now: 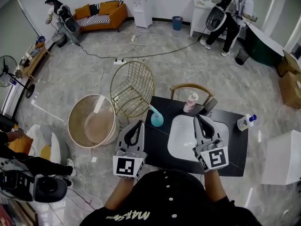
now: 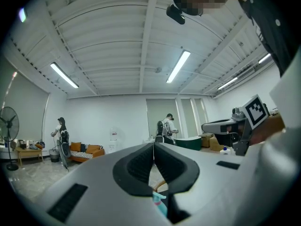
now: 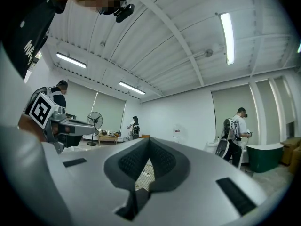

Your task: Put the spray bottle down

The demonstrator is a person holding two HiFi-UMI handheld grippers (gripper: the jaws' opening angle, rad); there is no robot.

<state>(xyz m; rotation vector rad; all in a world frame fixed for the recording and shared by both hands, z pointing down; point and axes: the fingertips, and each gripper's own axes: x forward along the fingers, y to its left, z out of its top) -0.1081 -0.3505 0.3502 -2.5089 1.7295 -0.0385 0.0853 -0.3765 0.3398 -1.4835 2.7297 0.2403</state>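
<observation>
A teal spray bottle (image 1: 156, 118) stands upright on the black table (image 1: 237, 149), at its far left corner next to the white basin (image 1: 181, 138). My left gripper (image 1: 139, 123) hovers just left of the bottle, shut and empty; its jaws meet at the tip (image 2: 153, 146), with a bit of the teal bottle (image 2: 159, 202) showing below them. Over the basin's right side, my right gripper (image 1: 197, 118) is also shut with nothing in it (image 3: 148, 139). Both point level across the room.
A pink bottle (image 1: 190, 102) and a white bottle with a blue cap (image 1: 245, 122) stand on the table. A gold wire chair (image 1: 132, 88), a round tub (image 1: 91, 120) and a wooden chair (image 1: 191, 87) surround it. A white cabinet (image 1: 282, 157) is at the right.
</observation>
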